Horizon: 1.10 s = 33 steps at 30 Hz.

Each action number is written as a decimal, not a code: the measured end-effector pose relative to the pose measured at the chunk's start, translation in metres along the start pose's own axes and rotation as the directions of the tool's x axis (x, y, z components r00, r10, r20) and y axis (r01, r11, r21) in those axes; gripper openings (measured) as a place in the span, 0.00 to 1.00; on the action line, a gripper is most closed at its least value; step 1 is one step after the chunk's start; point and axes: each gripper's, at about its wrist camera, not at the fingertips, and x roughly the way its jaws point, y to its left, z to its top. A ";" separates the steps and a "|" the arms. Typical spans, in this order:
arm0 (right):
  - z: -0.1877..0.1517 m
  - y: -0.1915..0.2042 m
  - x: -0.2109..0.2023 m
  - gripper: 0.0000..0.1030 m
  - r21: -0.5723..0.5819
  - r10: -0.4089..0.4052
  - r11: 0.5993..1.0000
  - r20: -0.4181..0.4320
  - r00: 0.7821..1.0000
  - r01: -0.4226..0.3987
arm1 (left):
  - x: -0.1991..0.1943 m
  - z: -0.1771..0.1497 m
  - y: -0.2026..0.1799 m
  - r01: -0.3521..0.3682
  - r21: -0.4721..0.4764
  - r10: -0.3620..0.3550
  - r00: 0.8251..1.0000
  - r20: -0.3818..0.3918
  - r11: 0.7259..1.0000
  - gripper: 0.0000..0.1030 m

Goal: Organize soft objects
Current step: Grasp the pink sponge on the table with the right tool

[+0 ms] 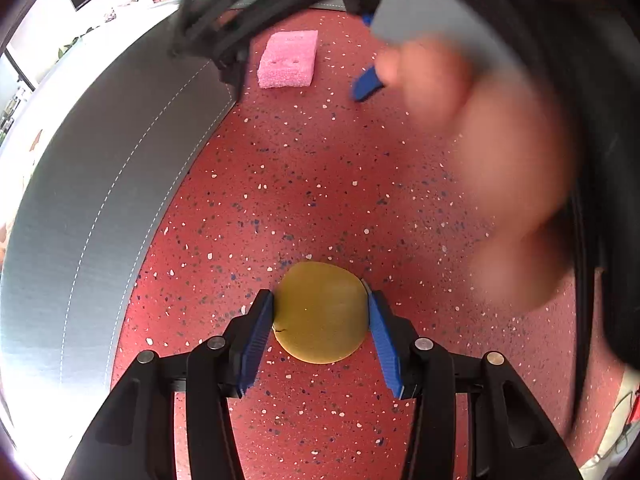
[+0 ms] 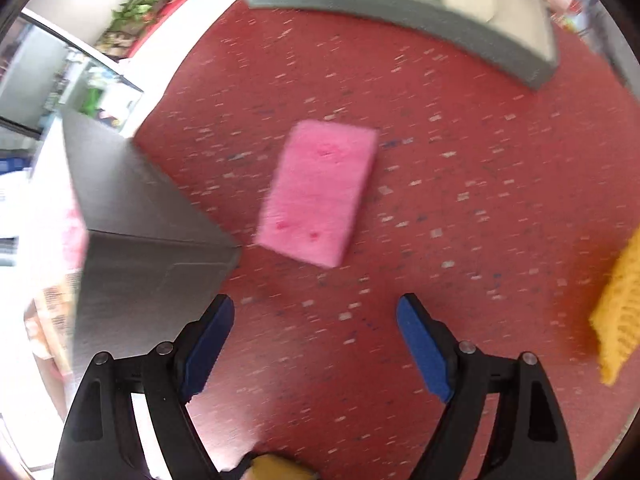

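Left gripper (image 1: 320, 312) has its blue pads clamped on the yellow disc (image 1: 320, 312), down on the red speckled table (image 1: 320, 184) just beside the grey bin (image 1: 100, 200). Right gripper (image 2: 316, 344) hangs with jaws wide apart and empty, the pink sponge (image 2: 318, 192) loose ahead of it, also near that bin. So one piece gripped, none visibly stowed here; sponge and yellow knit cloth (image 2: 620, 312) look left to sort.

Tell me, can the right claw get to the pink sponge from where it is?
Probably yes. The right claw stands open and empty, and the pink sponge lies just ahead of it on the bare red floor. The grey box sits off to one side and nothing blocks the way.
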 end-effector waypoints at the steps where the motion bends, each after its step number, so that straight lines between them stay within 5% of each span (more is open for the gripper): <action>1: 0.001 -0.001 -0.002 0.73 0.009 0.044 0.999 -0.017 0.999 -0.044 | -0.001 -0.001 0.002 0.006 -0.007 -0.006 1.000 -0.001 1.000 0.47; 5: 0.016 -0.013 -0.014 0.72 0.070 0.134 0.989 -0.024 0.991 -0.132 | -0.003 -0.003 0.012 -0.002 -0.038 0.002 1.000 -0.005 0.999 0.47; 14: 0.059 0.012 -0.021 0.72 0.004 -0.043 0.999 -0.006 0.999 0.043 | 0.005 -0.002 0.024 -0.010 -0.015 0.010 1.000 -0.002 1.000 0.48; 18: 0.062 0.007 -0.010 0.71 0.031 -0.040 0.999 -0.017 0.999 0.041 | 0.001 -0.006 0.016 -0.002 -0.009 0.002 1.000 -0.002 1.000 0.48; 21: 0.066 0.019 -0.005 0.50 -0.026 -0.081 0.996 0.012 0.997 0.081 | 0.001 -0.008 0.018 0.001 -0.011 -0.001 1.000 -0.002 1.000 0.48; 25: 0.062 0.026 -0.005 0.48 -0.124 -0.128 0.984 0.018 0.992 0.129 | -0.006 -0.011 0.019 0.027 -0.014 -0.027 1.000 -0.004 1.000 0.43; 29: 0.042 0.002 -0.022 0.47 -0.030 -0.032 0.999 0.011 0.999 0.033 | -0.017 -0.015 0.026 0.096 -0.033 -0.096 0.995 0.003 0.995 0.38; 33: 0.009 -0.027 -0.051 0.48 -0.013 -0.040 0.999 0.027 0.999 0.041 | -0.030 -0.020 0.035 0.175 -0.071 -0.175 0.985 0.009 0.982 0.38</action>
